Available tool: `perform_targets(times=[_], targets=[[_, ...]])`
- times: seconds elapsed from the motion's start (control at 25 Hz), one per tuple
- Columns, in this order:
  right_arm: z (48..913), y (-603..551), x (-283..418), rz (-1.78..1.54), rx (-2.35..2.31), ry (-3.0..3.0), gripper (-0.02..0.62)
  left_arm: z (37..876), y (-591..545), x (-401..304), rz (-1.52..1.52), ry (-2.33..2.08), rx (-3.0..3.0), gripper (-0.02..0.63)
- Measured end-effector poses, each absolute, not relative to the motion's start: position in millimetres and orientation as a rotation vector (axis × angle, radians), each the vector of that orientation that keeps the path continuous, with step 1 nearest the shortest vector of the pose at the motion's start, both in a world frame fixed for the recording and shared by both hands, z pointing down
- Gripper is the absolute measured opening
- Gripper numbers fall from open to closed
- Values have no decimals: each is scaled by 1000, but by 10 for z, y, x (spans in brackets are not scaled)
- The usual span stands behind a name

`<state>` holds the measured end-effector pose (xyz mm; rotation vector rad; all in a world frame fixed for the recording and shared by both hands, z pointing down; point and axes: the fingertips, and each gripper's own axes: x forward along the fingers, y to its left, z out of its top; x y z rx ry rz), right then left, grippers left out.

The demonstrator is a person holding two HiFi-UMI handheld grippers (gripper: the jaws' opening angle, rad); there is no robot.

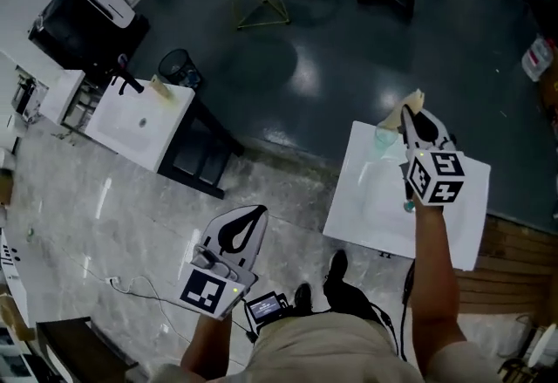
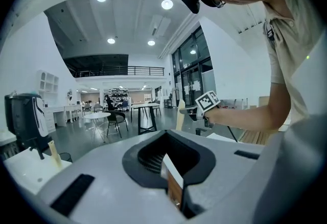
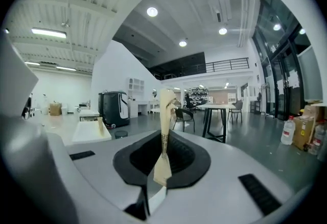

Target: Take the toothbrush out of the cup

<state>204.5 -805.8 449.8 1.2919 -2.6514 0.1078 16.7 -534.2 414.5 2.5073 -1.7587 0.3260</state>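
Left hand-held gripper (image 1: 255,215) nearest, over floor, well apart from desk (image 1: 453,215), jaws clenched on nothing. Right hand-held gripper (image 1: 410,118) above desk, grasping toothbrush (image 3: 164,116) low on handle, bristle end up. Toothbrush looks clear of cup (image 1: 386,137): no rim around it in right gripper view.

Handling, judged: toothbrush light, stiff, slim. Smooth handle may pivot between pads. Best hold on handle, never bristles.

Cup small, translucent, upright on desk just beneath right gripper. Probably light, easily tipped. Nothing visible inside.
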Motion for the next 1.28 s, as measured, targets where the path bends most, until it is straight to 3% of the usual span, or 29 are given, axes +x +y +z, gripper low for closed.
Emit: perform_targets(times=[0.44,0.92,1.28], targets=[[3306,-6440,1367,-71,935,-2931,23,3580,-4787,-470,228,-2012,2456,5],[3218,-6234,908,-90,670,-2990,23,3382,-4509,-827,203,-2260,2273,5],[3485,-6013,-7,-84,519,-2970,23,3409,-3849,-1708,265,-2411,2071,5]])
